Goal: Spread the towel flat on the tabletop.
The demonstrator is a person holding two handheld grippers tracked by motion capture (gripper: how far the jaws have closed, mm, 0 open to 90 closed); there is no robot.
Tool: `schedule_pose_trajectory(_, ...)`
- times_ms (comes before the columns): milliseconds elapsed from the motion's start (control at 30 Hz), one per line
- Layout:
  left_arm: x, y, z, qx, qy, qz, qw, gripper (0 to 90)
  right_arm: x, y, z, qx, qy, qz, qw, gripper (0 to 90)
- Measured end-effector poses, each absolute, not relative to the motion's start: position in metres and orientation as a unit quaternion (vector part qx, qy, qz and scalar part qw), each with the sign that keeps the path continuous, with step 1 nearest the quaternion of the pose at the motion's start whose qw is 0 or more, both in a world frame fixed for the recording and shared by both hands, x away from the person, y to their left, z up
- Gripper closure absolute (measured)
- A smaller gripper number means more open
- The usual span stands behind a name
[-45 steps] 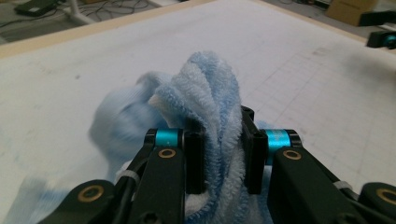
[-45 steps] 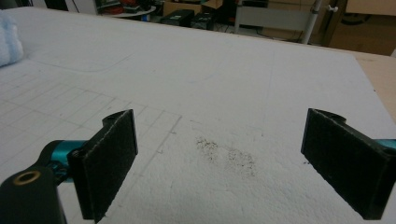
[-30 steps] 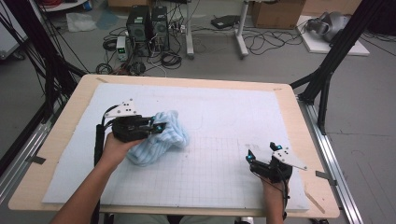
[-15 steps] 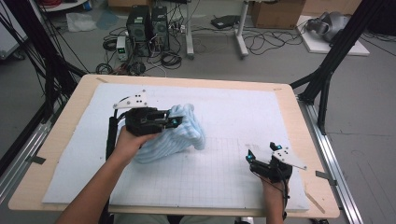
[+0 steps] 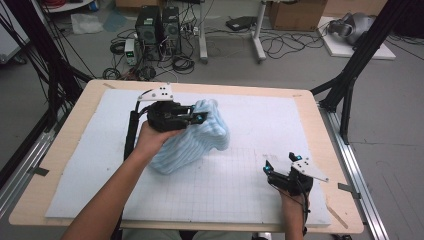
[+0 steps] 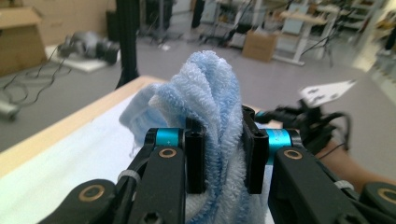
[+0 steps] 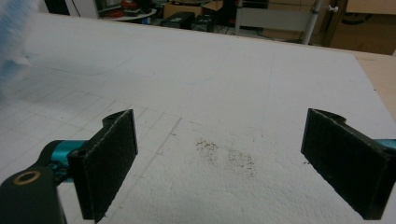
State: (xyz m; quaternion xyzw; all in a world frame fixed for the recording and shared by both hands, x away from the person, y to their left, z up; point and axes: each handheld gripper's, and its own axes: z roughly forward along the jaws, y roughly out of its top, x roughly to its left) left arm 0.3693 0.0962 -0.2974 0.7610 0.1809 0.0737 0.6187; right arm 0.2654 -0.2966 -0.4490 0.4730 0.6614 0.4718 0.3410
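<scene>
A light blue striped towel (image 5: 200, 140) hangs bunched above the white foam mat (image 5: 260, 120), its lower end still resting on the mat. My left gripper (image 5: 199, 116) is shut on the towel's upper folds; in the left gripper view the towel (image 6: 212, 107) is squeezed between both black pads (image 6: 195, 158). My right gripper (image 5: 280, 162) rests low at the mat's front right. Its pads (image 7: 112, 163) stand wide apart over bare mat with nothing between them (image 7: 219, 163). A blurred edge of the towel (image 7: 11, 42) shows at the far left of the right gripper view.
The mat covers a wooden table (image 5: 65, 150) with bare edges on all sides. A faint grid is printed on the mat's front right part (image 5: 235, 175). Dark specks (image 7: 229, 156) lie on the mat. Black frame posts (image 5: 350, 85) stand at the table's corners.
My left gripper has lifted the towel and carried it to the right and farther from the person; the towel now hangs taller. The right gripper has stayed put.
</scene>
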Motion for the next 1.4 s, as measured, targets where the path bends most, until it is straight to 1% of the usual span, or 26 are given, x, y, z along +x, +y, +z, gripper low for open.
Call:
schedule_pose_trajectory(133,0.385,0.103,-0.311,0.762,0.219,0.096,0.602,75.0,0.266,-0.297,-0.449,0.473,0.661,0.472,0.341,9.8)
schedule_pose_trajectory(333,0.417,0.122,-0.341,0.770,0.285,0.100,0.562,74.9,0.266,-0.296,-0.449,0.471,0.661,0.472,0.343,9.8)
schedule_pose_trajectory(500,0.427,0.129,-0.360,0.773,0.301,0.092,0.551,72.3,0.266,-0.296,-0.449,0.473,0.663,0.470,0.341,9.8)
schedule_pose_trajectory(567,0.429,0.131,-0.365,0.766,0.312,0.095,0.554,58.3,0.266,-0.295,-0.449,0.473,0.663,0.469,0.340,9.8)
schedule_pose_trajectory(600,0.430,0.133,-0.368,0.761,0.324,0.098,0.554,49.6,0.266,-0.295,-0.449,0.474,0.663,0.469,0.341,9.8)
schedule_pose_trajectory(633,0.431,0.136,-0.370,0.756,0.329,0.098,0.557,46.9,0.266,-0.295,-0.449,0.473,0.663,0.469,0.342,9.8)
schedule_pose_trajectory(667,0.430,0.139,-0.372,0.754,0.331,0.096,0.560,46.9,0.266,-0.295,-0.449,0.473,0.663,0.469,0.342,9.8)
schedule_pose_trajectory(700,0.430,0.145,-0.373,0.749,0.336,0.099,0.563,44.9,0.266,-0.295,-0.449,0.473,0.663,0.469,0.341,9.8)
schedule_pose_trajectory(733,0.428,0.154,-0.374,0.740,0.347,0.103,0.567,35.7,0.266,-0.295,-0.449,0.470,0.665,0.468,0.344,9.8)
schedule_pose_trajectory(767,0.428,0.154,-0.374,0.740,0.347,0.103,0.567,33.3,0.266,-0.295,-0.449,0.470,0.665,0.468,0.344,9.8)
schedule_pose_trajectory(800,0.427,0.162,-0.374,0.736,0.355,0.102,0.568,33.3,0.266,-0.295,-0.449,0.470,0.665,0.468,0.343,9.8)
schedule_pose_trajectory(833,0.425,0.168,-0.375,0.729,0.358,0.103,0.574,31.1,0.266,-0.295,-0.449,0.469,0.666,0.467,0.343,9.8)
schedule_pose_trajectory(967,0.414,0.195,-0.377,0.713,0.361,0.120,0.589,28.0,0.266,-0.296,-0.448,0.474,0.661,0.471,0.341,9.8)
schedule_pose_trajectory(1000,0.409,0.204,-0.378,0.711,0.360,0.131,0.589,25.3,0.266,-0.296,-0.448,0.474,0.662,0.469,0.342,9.8)
schedule_pose_trajectory(1033,0.406,0.208,-0.379,0.709,0.359,0.138,0.591,19.4,0.268,-0.293,-0.447,0.484,0.660,0.475,0.323,9.8)
schedule_pose_trajectory(1100,0.398,0.219,-0.383,0.699,0.359,0.145,0.601,18.7,0.271,-0.284,-0.442,0.483,0.659,0.486,0.310,9.8)
schedule_pose_trajectory(1200,0.388,0.230,-0.392,0.697,0.346,0.148,0.610,18.7,0.277,-0.260,-0.432,0.450,0.674,0.494,0.315,9.8)
schedule_pose_trajectory(1300,0.378,0.238,-0.400,0.704,0.335,0.162,0.604,19.1,0.288,-0.234,-0.423,0.428,0.694,0.500,0.291,9.8)
schedule_pose_trajectory(1400,0.367,0.247,-0.404,0.700,0.336,0.174,0.606,19.1,0.297,-0.211,-0.416,0.411,0.711,0.503,0.271,9.8)
